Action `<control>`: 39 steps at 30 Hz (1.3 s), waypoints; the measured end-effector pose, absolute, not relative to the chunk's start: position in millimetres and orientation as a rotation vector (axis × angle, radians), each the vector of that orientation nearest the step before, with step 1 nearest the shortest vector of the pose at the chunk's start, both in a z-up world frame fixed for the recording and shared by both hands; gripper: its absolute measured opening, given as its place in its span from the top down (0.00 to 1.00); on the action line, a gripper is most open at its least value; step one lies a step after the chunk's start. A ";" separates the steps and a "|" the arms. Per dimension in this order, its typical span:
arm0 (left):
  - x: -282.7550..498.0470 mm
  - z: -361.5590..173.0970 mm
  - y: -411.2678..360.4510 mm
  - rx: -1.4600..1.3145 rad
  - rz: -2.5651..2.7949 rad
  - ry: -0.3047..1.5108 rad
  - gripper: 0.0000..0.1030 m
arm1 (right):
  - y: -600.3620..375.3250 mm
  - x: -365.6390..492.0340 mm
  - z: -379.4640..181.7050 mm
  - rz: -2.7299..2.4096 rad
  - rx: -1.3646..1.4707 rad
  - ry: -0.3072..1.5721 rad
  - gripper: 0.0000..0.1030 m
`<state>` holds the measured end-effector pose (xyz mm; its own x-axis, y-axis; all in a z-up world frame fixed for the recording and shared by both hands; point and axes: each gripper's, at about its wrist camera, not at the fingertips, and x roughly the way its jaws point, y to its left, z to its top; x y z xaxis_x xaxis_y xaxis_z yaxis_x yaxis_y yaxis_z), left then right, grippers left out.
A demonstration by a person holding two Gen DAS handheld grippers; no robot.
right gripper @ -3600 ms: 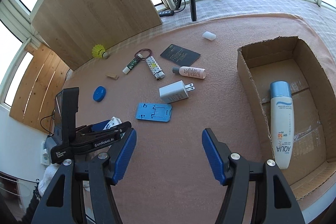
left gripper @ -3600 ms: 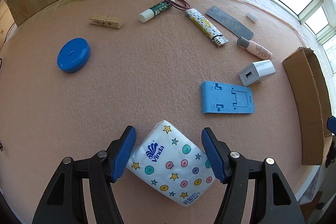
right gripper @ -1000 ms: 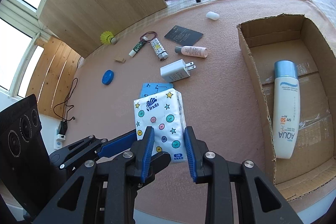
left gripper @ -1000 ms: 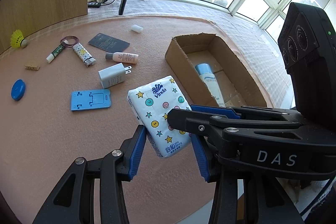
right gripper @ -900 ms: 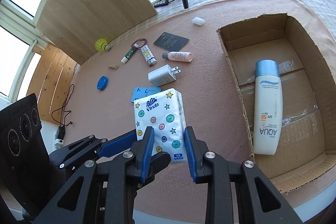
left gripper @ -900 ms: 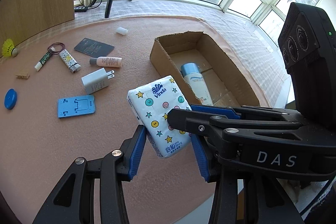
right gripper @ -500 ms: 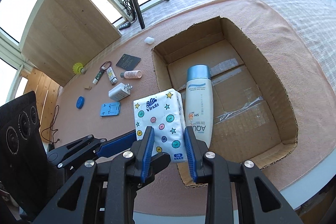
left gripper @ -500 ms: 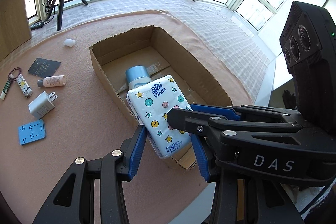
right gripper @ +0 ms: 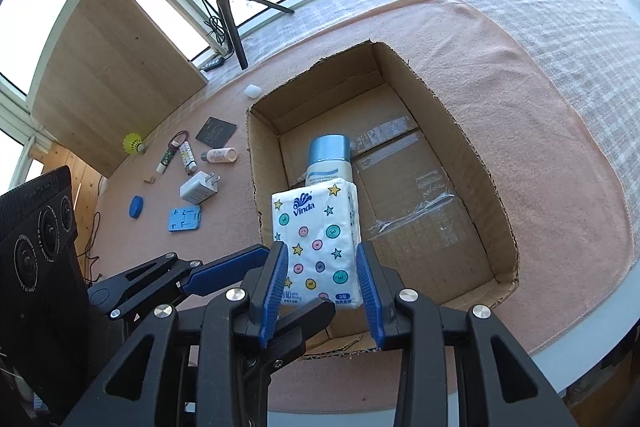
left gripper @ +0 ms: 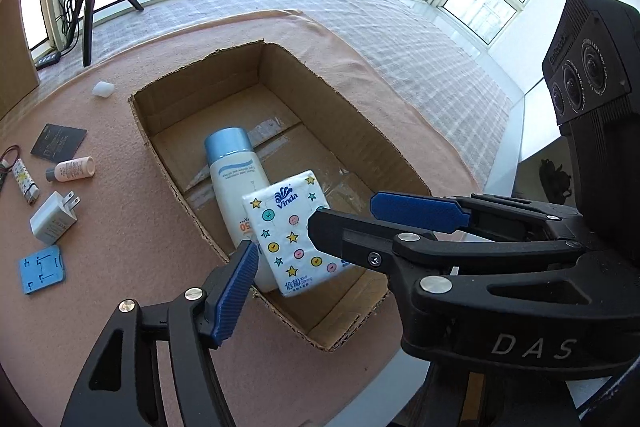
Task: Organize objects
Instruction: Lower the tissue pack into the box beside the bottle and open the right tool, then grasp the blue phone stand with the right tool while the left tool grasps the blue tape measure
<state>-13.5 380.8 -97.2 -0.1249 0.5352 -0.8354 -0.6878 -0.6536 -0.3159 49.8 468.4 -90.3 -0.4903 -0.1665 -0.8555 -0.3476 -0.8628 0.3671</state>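
the box [left gripper: 280, 75] is the biggest thing here, open-topped cardboard on the pink mat [left gripper: 100, 287], taped along its floor. a white bottle [left gripper: 232, 183] with a blue cap lies flat inside it, along the wall nearest the loose clutter.

the tissue pack [right gripper: 316, 239] is over the near end of the box, partly over the bottle. i cannot tell whether it has landed or hangs in the air. my left gripper [left gripper: 308, 255] has just been opening, and its pads now stand clear of the pack's sides. my right gripper [right gripper: 322, 291] has been opening too; the pack sits between its blue pads, close to them, but they no longer seem to squeeze it. so i judge the pack released, or as good as.

it should handle light and soft: plastic wrap over folded tissue, so it gives under pressure and the film may slip. not fragile. if i need it again, i'd take it across the narrow sides at mid-length, with a firm pinch.

out on the mat are the smaller things to sort: a blue stand [left gripper: 40, 269], a charger [left gripper: 54, 217], a dark card [left gripper: 58, 141], a small tube [left gripper: 72, 169], a lighter [left gripper: 25, 183], a white cap [left gripper: 103, 89].
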 end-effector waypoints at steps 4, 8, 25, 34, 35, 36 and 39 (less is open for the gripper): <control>-13.6 -99.0 375.2 -1.320 1.895 0.193 0.29 | 467.2 49.5 -90.2 2.492 -1.489 0.731 0.43; -17.3 -99.0 364.5 -1.329 1.924 0.188 0.29 | 465.6 49.3 -90.4 2.491 -1.484 0.739 0.43; -44.4 -87.6 264.2 -1.385 2.135 0.154 0.29 | 410.1 19.4 -79.9 2.594 -1.494 0.636 0.43; -72.0 -98.2 167.1 -1.475 2.282 0.109 0.29 | 354.4 -12.0 -84.1 2.701 -1.590 0.505 0.43; -75.2 -100.1 155.2 -1.486 2.300 0.105 0.29 | 348.2 -15.9 -85.3 2.715 -1.607 0.498 0.43; -78.4 -102.0 142.8 -1.497 2.319 0.102 0.29 | 341.4 -19.9 -87.2 2.729 -1.628 0.486 0.43; -87.7 -108.6 103.9 -1.535 2.366 0.088 0.29 | 321.0 -33.3 -94.8 2.766 -1.694 0.439 0.43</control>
